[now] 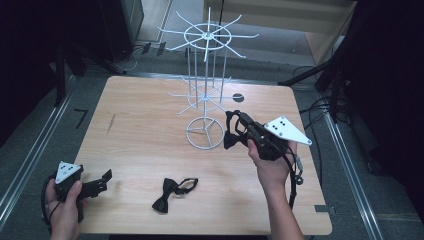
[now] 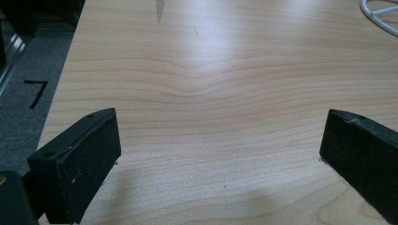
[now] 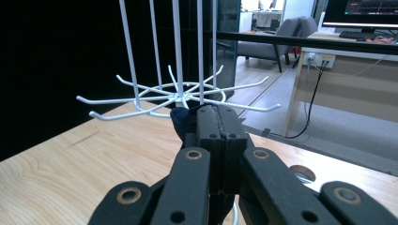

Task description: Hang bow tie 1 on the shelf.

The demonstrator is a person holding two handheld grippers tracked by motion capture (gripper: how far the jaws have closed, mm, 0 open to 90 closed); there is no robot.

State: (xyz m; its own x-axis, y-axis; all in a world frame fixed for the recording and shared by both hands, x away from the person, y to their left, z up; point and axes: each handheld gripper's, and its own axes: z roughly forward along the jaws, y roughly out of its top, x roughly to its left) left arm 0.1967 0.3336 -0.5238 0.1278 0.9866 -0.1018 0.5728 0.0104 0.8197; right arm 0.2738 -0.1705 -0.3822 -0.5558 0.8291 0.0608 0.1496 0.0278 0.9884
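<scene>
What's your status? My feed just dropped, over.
Right gripper shut on a bow tie, beside white wire rack. Left gripper open, idle. Second bow tie lies on table. Nothing blocking.

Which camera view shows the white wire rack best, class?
The high view: the white wire rack shows whole, ring base to top spokes. The right gripper view shows its lower spokes and uprights close up; the left gripper view catches an edge of its base ring.

a pale wooden bench (image 1: 140, 150) stands on grey carpet floor (image 1: 30, 200) between dark curtains (image 1: 30, 40), with a grey armchair (image 3: 277, 35), a desk (image 3: 356, 61) and a monitor (image 3: 361, 14) beyond its far edge.
</scene>
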